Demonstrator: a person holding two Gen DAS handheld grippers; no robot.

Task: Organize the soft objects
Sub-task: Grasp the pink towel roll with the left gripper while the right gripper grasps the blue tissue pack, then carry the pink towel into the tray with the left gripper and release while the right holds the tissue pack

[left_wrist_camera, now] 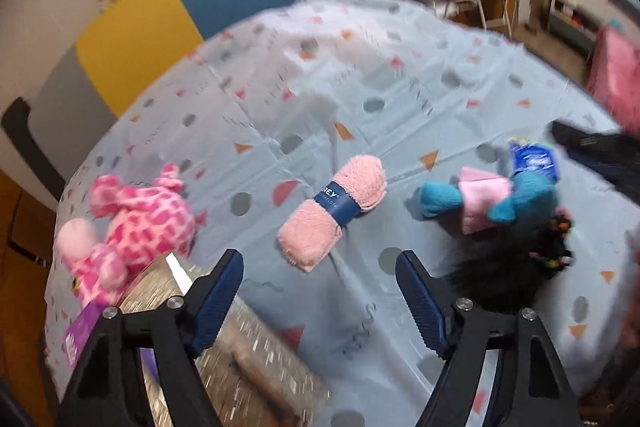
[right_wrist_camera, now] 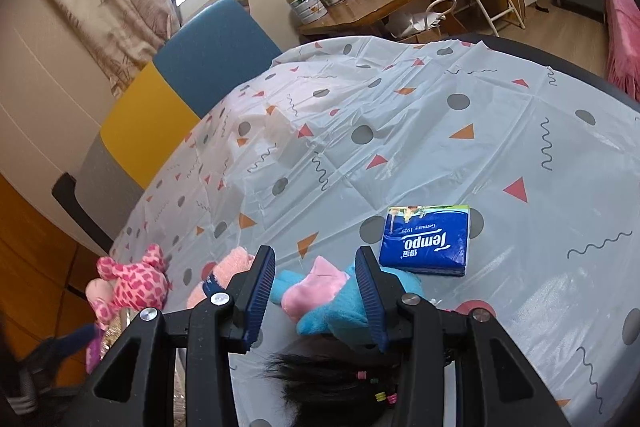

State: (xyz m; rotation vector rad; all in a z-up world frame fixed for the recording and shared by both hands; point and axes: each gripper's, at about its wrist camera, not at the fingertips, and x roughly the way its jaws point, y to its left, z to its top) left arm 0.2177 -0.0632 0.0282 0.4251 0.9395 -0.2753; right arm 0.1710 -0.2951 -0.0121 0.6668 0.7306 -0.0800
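Pink plush giraffe (left_wrist_camera: 132, 223) lay atop a glittery gold box (left_wrist_camera: 224, 343) at the tabletop's (left_wrist_camera: 360, 75) left edge, with a rolled pink towel (left_wrist_camera: 334, 213) well apart to its right. The left claw (left_wrist_camera: 320, 299) hung released above the patterned cloth, nothing between its pads. The right claw (right_wrist_camera: 316, 295) stood parted around a blue doll in a pink dress (right_wrist_camera: 320, 291); a grip could not be confirmed. A blue tissue pack (right_wrist_camera: 426, 239) rested just beyond.

The far tabletop (right_wrist_camera: 420, 107) is left open. Nearer passage is blocked by the giraffe (left_wrist_camera: 136, 223), towel roll (left_wrist_camera: 332, 211), doll (left_wrist_camera: 492, 199) and tissue pack (right_wrist_camera: 426, 241).
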